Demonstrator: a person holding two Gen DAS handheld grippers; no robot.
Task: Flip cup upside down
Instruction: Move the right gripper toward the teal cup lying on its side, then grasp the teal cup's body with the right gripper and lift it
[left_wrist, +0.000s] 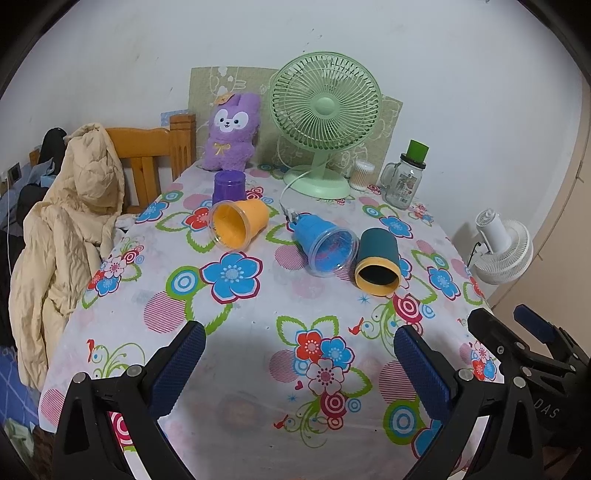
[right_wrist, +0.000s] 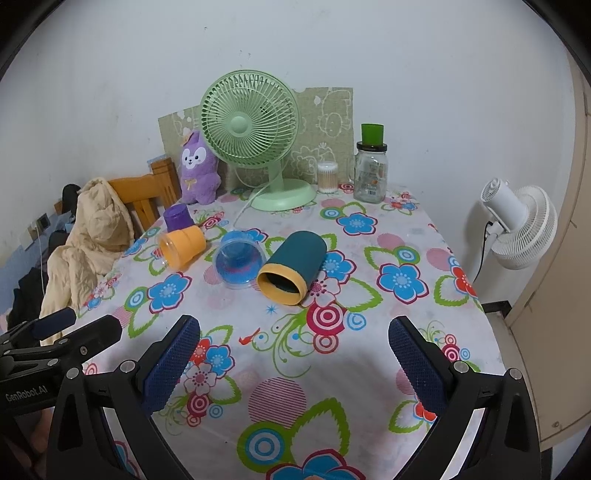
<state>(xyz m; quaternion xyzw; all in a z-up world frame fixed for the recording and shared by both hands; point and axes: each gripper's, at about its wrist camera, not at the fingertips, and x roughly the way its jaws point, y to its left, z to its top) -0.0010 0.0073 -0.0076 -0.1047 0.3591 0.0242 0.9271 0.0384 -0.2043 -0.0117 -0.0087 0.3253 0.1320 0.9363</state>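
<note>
Three cups lie on their sides on the floral tablecloth: an orange cup (left_wrist: 238, 223) (right_wrist: 183, 245), a blue cup (left_wrist: 325, 245) (right_wrist: 238, 260) and a teal cup with a yellow rim (left_wrist: 378, 262) (right_wrist: 293, 267). Their mouths face me. A purple cup (left_wrist: 229, 184) (right_wrist: 178, 218) stands upside down behind the orange one. My left gripper (left_wrist: 299, 354) is open and empty above the table's near part. My right gripper (right_wrist: 295, 350) is open and empty, to the right of the left one, short of the teal cup.
A green desk fan (left_wrist: 325, 122) (right_wrist: 255, 140), a purple plush toy (left_wrist: 231, 133), a cotton swab box (right_wrist: 327, 177) and a glass jar with a green cap (left_wrist: 404, 177) (right_wrist: 370, 166) stand at the back. A chair with a beige jacket (left_wrist: 70, 236) is left; a white fan (right_wrist: 517, 229) is right.
</note>
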